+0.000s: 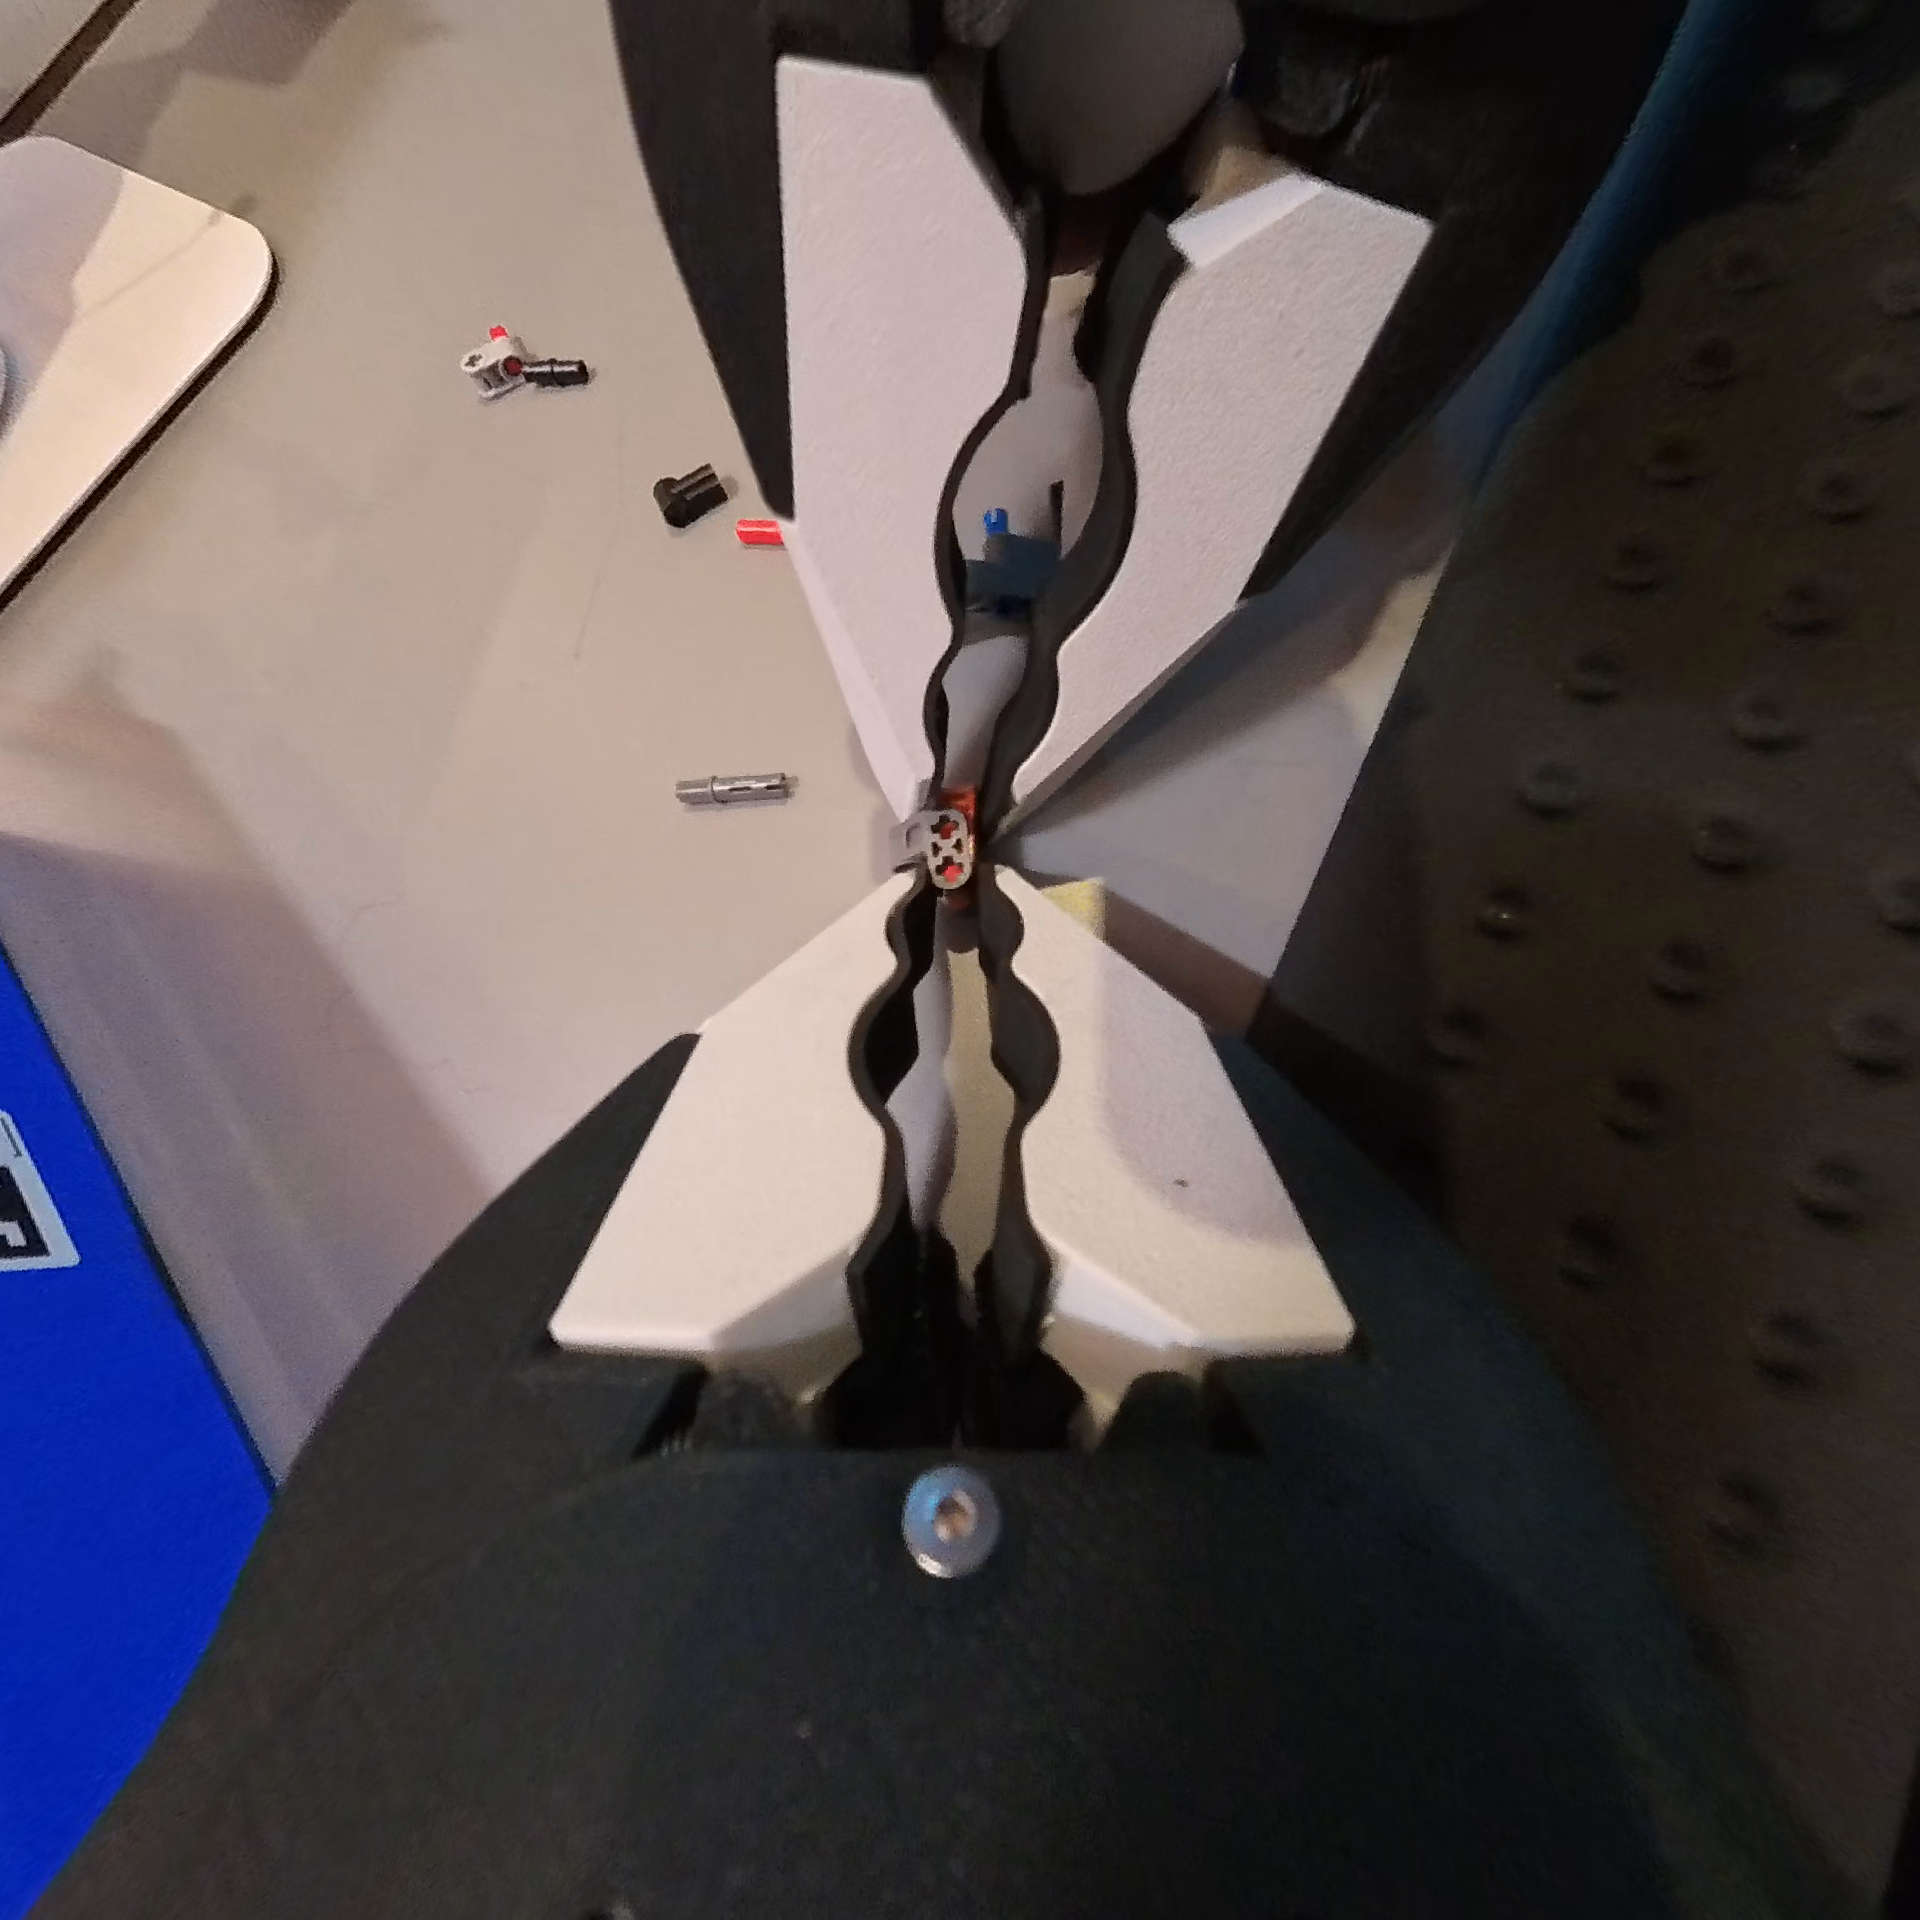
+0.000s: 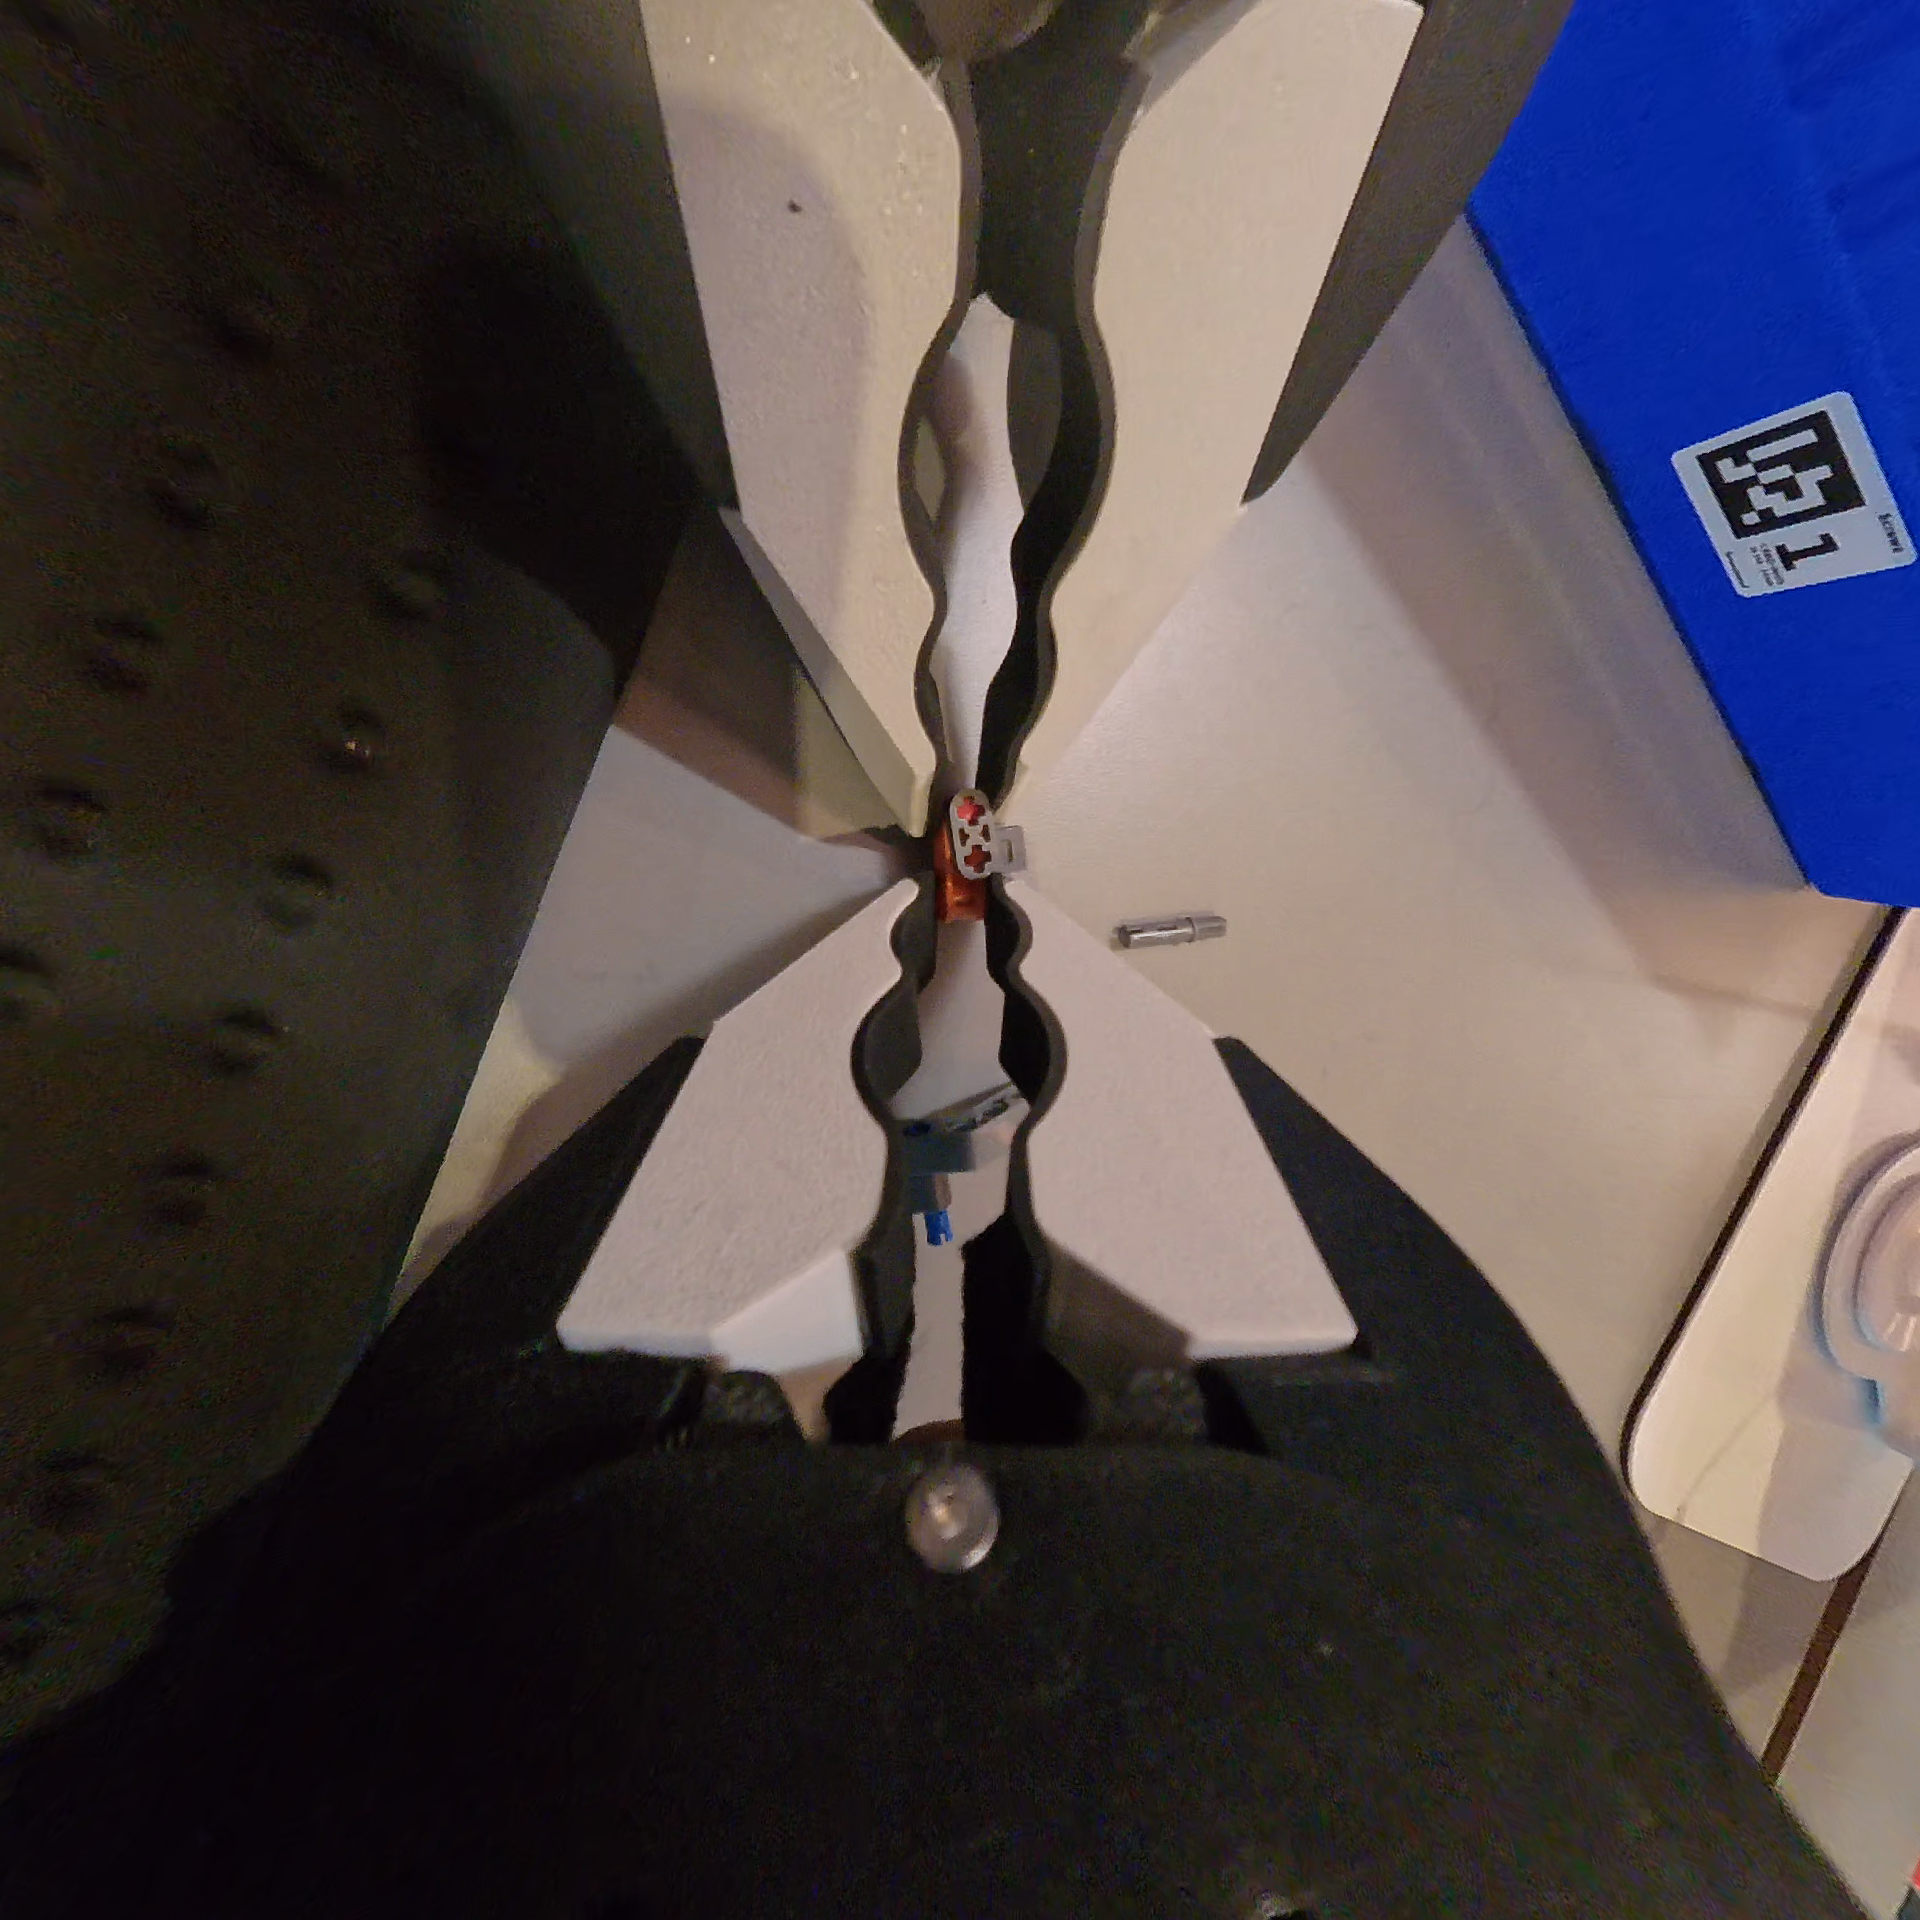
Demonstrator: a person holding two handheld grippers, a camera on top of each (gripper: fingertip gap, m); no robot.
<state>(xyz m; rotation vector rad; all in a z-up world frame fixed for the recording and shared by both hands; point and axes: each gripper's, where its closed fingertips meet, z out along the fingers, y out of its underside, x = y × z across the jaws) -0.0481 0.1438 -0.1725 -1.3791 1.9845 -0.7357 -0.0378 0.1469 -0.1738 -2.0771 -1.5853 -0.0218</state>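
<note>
My left gripper (image 1: 951,896) and my right gripper (image 2: 961,916) meet tip to tip above a pale table. Both are shut on one small toy-brick assembly (image 1: 954,847): a grey connector (image 2: 985,834) with two red cross axles, joined to an orange piece (image 2: 954,883). The orange piece sits between the right fingertips. The grey connector sits at the left fingertips. The right gripper (image 1: 966,802) comes in from the top of the left wrist view, and the left gripper (image 2: 961,792) from the top of the right wrist view. A grey-and-blue piece (image 2: 951,1153) lies on the table, seen through the gap between the right fingers.
Loose parts lie on the table: a grey pin (image 1: 736,788), a black connector (image 1: 689,494), a red stub (image 1: 758,532), and a grey connector with a black pin (image 1: 520,366). There are also a white tray (image 1: 125,312), a blue box (image 2: 1714,416), and a dark studded surface (image 1: 1662,831). My left and right fingertips are right by each other.
</note>
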